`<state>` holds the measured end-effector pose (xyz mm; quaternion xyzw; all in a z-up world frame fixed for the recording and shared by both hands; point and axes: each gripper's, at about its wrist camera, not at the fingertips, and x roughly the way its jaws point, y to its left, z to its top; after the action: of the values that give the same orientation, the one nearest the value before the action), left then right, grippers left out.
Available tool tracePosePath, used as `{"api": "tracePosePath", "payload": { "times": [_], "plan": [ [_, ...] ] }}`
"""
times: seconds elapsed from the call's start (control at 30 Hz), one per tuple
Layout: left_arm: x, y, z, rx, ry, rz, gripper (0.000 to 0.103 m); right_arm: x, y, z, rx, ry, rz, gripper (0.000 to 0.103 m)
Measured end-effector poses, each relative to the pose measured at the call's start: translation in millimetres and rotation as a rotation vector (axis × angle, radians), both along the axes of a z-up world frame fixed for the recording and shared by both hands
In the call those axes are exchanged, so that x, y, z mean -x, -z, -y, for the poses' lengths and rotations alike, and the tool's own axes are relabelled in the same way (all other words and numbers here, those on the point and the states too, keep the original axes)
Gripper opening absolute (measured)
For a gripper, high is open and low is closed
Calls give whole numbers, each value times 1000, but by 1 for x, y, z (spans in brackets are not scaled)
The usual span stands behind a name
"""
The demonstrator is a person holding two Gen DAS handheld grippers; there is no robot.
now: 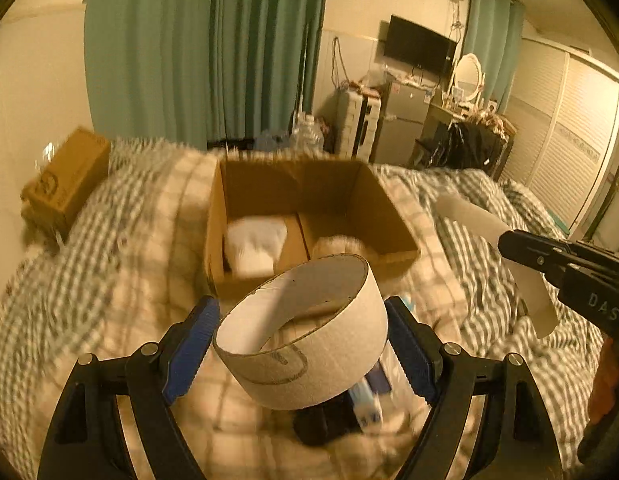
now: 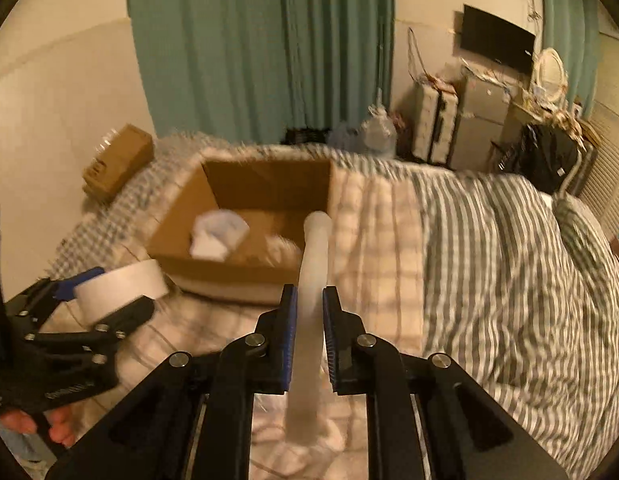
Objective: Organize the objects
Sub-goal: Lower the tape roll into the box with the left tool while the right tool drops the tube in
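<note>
White-sided cardboard tape ring [image 1: 305, 332], light and crushable, sits pinched across its outer wall in the left gripper [image 1: 301, 344]; right gripper [image 2: 309, 340] clamps a pale flexible strip [image 2: 311, 280]; open brown cardboard box [image 1: 389, 208] waits at twelve o'clock.

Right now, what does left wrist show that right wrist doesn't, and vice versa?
Left wrist only: the inside of the tape roll held between the left gripper pads, plus dark and blue items on the bedding under it.

Right wrist only: the white strip edge-on between the right gripper pads, and fingers of the person's hand.

Both: the open cardboard box on the checked duvet, white and fluffy items inside, a closed carton at the wall, green curtains, TV.
</note>
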<state>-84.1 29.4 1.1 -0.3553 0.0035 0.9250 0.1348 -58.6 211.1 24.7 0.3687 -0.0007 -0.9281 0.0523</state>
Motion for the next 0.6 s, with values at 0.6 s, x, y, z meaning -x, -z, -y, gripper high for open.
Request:
{"api": "tracePosePath", "payload": {
  "times": [0.6],
  "plan": [
    [119,-25,-2,59,-40,-97,85,128,-44,37,-33,-108,-67,12]
  ]
}}
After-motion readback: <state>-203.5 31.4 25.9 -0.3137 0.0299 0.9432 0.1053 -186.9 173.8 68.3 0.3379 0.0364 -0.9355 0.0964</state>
